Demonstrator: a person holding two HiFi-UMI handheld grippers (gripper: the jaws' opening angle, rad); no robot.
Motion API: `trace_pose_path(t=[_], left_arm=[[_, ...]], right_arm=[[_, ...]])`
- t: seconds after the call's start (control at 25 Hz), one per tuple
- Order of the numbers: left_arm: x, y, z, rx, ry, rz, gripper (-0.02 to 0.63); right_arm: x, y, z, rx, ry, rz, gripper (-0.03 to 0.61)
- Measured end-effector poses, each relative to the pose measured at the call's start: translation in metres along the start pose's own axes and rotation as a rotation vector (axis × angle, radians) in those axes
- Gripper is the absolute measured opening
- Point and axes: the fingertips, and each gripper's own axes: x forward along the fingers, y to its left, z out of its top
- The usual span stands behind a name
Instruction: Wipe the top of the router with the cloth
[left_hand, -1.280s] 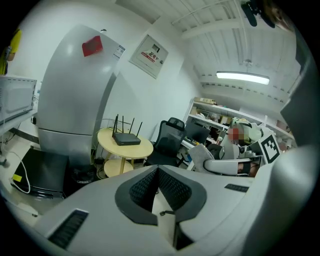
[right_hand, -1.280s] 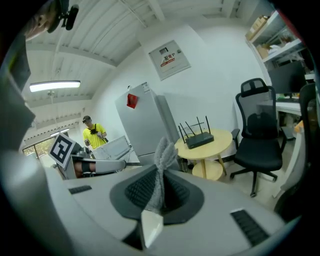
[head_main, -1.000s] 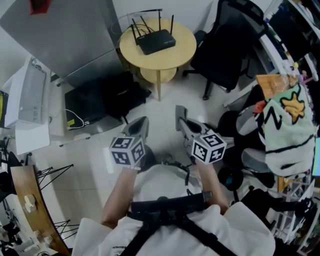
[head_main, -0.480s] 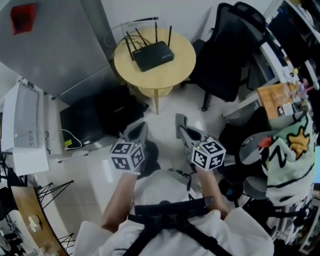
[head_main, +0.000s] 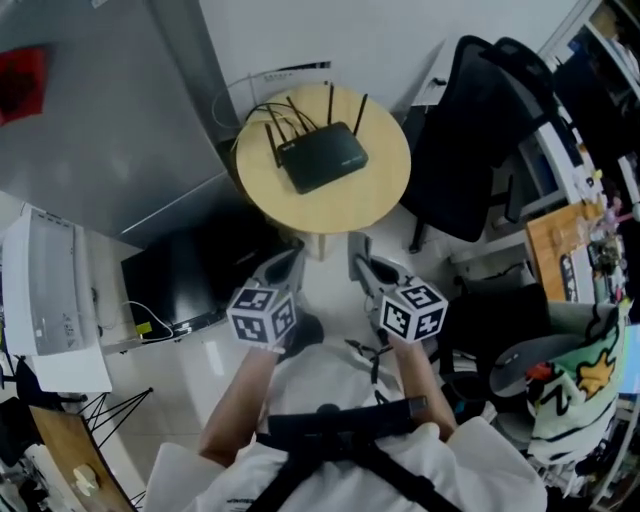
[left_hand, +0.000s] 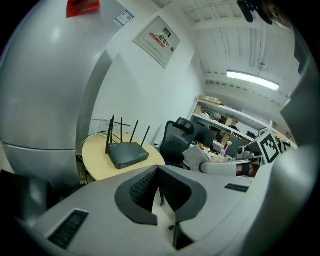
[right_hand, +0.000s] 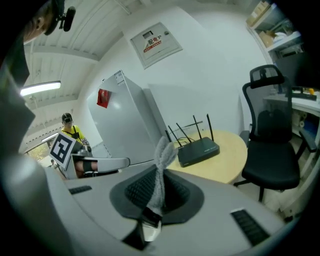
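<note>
Pale floor tiles run under a small round wooden desk (head_main: 375, 195) that stands against the white wall. Left of the desk rises a tall grey cabinet (head_main: 100, 110), with a black box (head_main: 185, 275) on the floor at its foot. On the desk, toward its left half, the black router (head_main: 322, 158) lies flat, its four antennas standing up along the back edge and cables trailing toward the wall. Right of the desk is a black office chair (head_main: 470, 130). The person stands on the near side of the desk, well apart from it, with both tools held out in front of the body and pointed at it. The left tongs (head_main: 283, 262) are closed tip to tip, with nothing between them. The right tongs (head_main: 362, 255), just beside them, are clamped on a grey cloth (right_hand: 161, 165), whose twisted tuft sticks up past the pads, well apart from the router.
</note>
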Motion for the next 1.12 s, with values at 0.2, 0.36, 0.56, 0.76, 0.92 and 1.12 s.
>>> trace_pose_path(t=[0.2, 0.36, 0.56, 0.76, 0.92, 1.12], left_arm=[[0.025, 0.04, 0.028, -0.023, 0.011, -0.012, -0.003], [0.043, 0.065, 0.041, -0.03, 0.035, -0.019, -0.003], [0.072, 0.075, 0.049, -0.046, 0.06, -0.036, -0.003], [0.098, 0.081, 0.055, -0.067, 0.07, -0.032, -0.003], [0.126, 0.09, 0.065, -0.085, 0.061, -0.013, -0.003], [0.172, 0.099, 0.084, -0.099, 0.042, 0.022, -0.003]], right_arm=[[0.052, -0.011, 0.027, 0.104, 0.023, 0.005, 0.037], [0.076, -0.014, 0.048, 0.098, 0.016, -0.009, 0.037], [0.097, -0.032, 0.054, 0.12, 0.023, -0.02, 0.038], [0.117, -0.061, 0.064, 0.14, 0.033, -0.023, 0.038], [0.141, -0.09, 0.08, 0.131, 0.047, -0.015, 0.038], [0.187, -0.141, 0.097, 0.078, 0.123, -0.022, 0.038]])
